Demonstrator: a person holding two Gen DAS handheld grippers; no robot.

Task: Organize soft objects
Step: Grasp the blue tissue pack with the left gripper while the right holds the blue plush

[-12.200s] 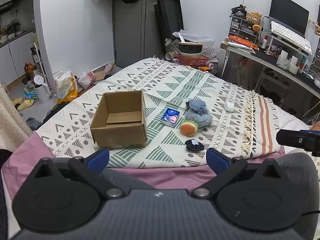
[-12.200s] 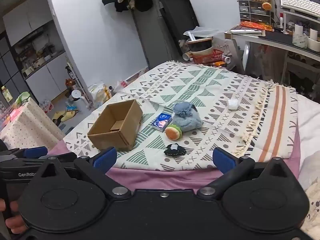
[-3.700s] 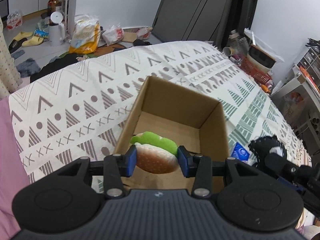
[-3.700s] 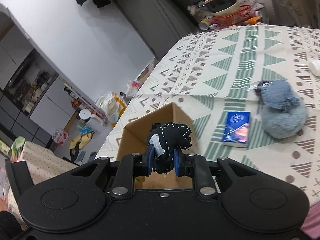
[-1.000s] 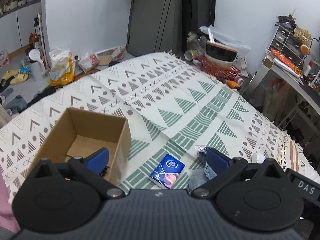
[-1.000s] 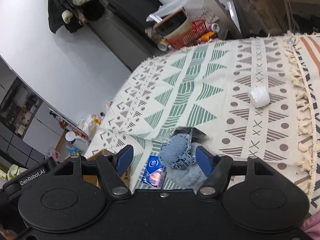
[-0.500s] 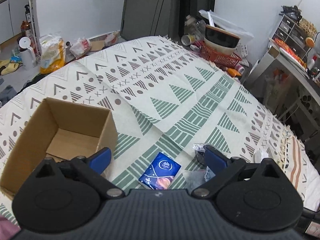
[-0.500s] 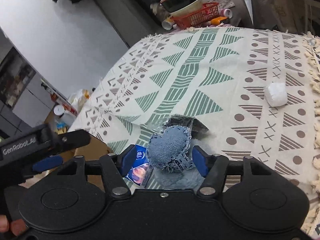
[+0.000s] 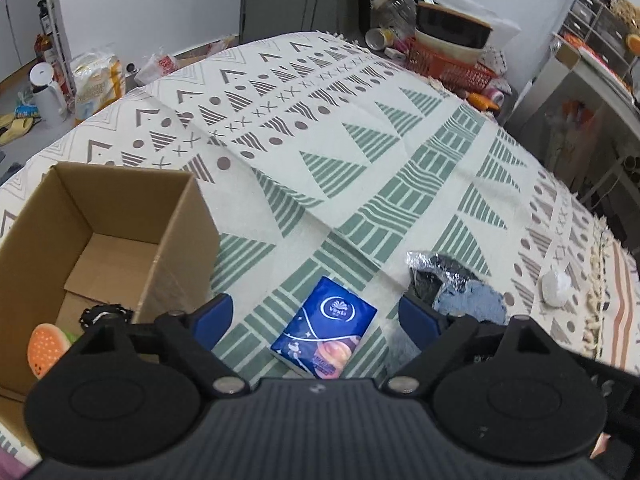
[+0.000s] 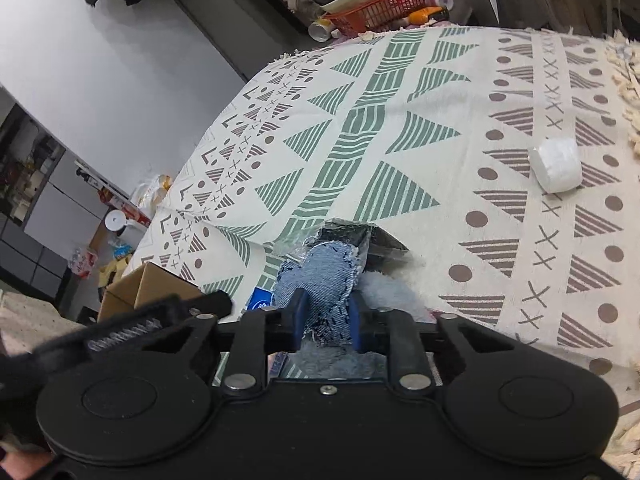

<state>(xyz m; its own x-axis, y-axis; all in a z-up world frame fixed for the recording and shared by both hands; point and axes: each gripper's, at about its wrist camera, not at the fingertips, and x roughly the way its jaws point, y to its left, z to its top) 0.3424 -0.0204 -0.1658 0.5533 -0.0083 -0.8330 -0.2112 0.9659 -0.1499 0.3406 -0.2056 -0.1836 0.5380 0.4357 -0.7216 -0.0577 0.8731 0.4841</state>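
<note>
My right gripper (image 10: 325, 322) is shut on the blue denim soft toy (image 10: 320, 276), which lies on the patterned blanket (image 10: 400, 128) with a fluffy grey part below it. In the left wrist view the denim toy (image 9: 468, 304) shows at right beside a crinkled black packet (image 9: 436, 272). My left gripper (image 9: 316, 320) is open and empty, low over a blue tissue pack (image 9: 324, 332). The cardboard box (image 9: 120, 216) at left holds the burger plush (image 9: 46, 348) and the black stitched plush (image 9: 104, 314).
A small white lump (image 10: 556, 164) lies on the blanket at right, also in the left wrist view (image 9: 556, 286). A red basket with bowls (image 9: 448, 60) stands beyond the far edge of the bed. The floor at left holds bags and a kettle (image 9: 48, 92).
My right gripper has closed on the denim toy, which sat between its open fingers half a second ago. My left gripper has moved lower and closer to the tissue pack, staying open.
</note>
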